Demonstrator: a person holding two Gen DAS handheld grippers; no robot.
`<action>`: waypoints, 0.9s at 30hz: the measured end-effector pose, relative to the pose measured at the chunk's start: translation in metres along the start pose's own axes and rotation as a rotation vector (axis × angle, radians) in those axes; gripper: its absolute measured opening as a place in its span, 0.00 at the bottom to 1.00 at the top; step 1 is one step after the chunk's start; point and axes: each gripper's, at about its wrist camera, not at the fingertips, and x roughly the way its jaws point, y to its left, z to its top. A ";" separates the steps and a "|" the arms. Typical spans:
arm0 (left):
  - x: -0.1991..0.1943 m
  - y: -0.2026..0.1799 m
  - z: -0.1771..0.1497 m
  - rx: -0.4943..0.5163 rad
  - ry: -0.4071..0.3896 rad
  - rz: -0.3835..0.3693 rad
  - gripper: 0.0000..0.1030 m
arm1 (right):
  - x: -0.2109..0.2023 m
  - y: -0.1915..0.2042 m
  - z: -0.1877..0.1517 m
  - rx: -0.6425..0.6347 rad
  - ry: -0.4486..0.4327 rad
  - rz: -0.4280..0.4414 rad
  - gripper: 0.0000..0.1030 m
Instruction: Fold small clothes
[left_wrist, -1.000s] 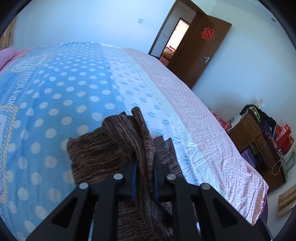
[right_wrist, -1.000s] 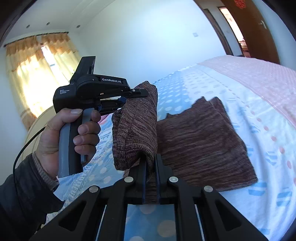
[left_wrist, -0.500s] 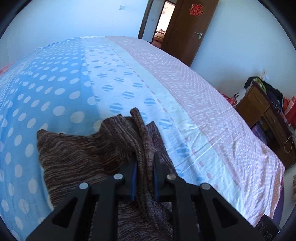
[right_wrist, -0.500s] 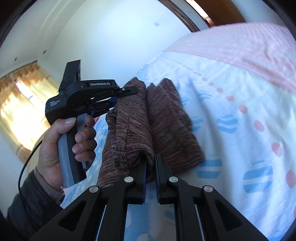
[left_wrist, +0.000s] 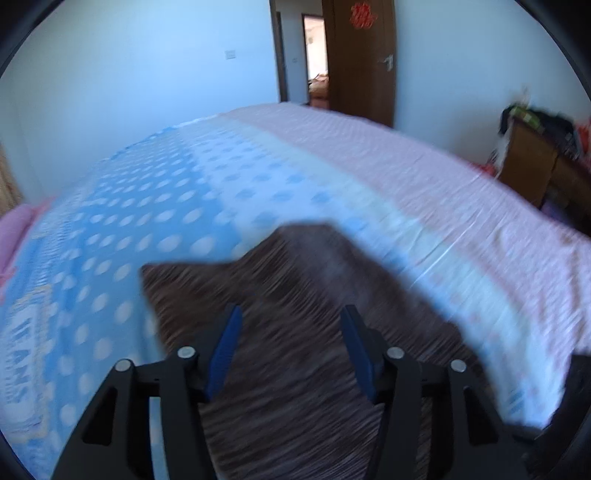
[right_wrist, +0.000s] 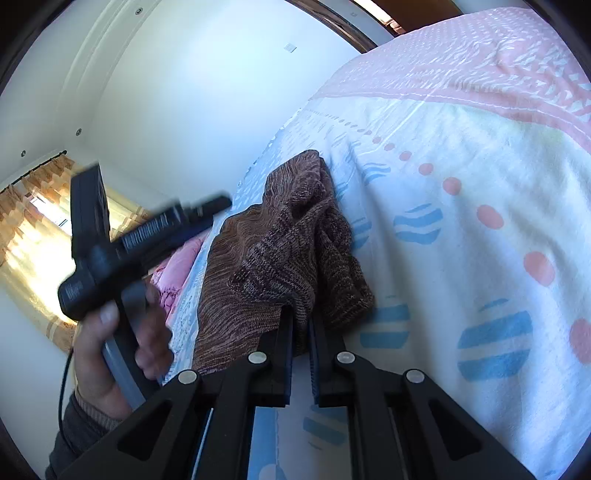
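Brown marled knit garment (right_wrist: 284, 258) lies bunched on the polka-dot blue, white and pink bedspread (right_wrist: 461, 229), long axis running from the right gripper (right_wrist: 301, 328) away toward the far wall. Right gripper's jaws are pinched onto the garment's near edge. Left gripper (left_wrist: 290, 343) hangs over the garment, jaws spread wide, gripping nothing; that view is motion-blurred.
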 end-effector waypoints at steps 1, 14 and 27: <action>0.003 0.004 -0.012 0.009 0.014 0.041 0.58 | -0.001 0.001 -0.001 -0.006 0.000 -0.002 0.07; -0.015 0.032 -0.090 -0.138 -0.040 0.019 0.75 | -0.062 0.015 -0.005 -0.088 -0.198 -0.159 0.08; -0.011 0.054 -0.116 -0.299 0.054 -0.078 0.88 | 0.028 0.054 0.023 -0.323 0.093 -0.257 0.29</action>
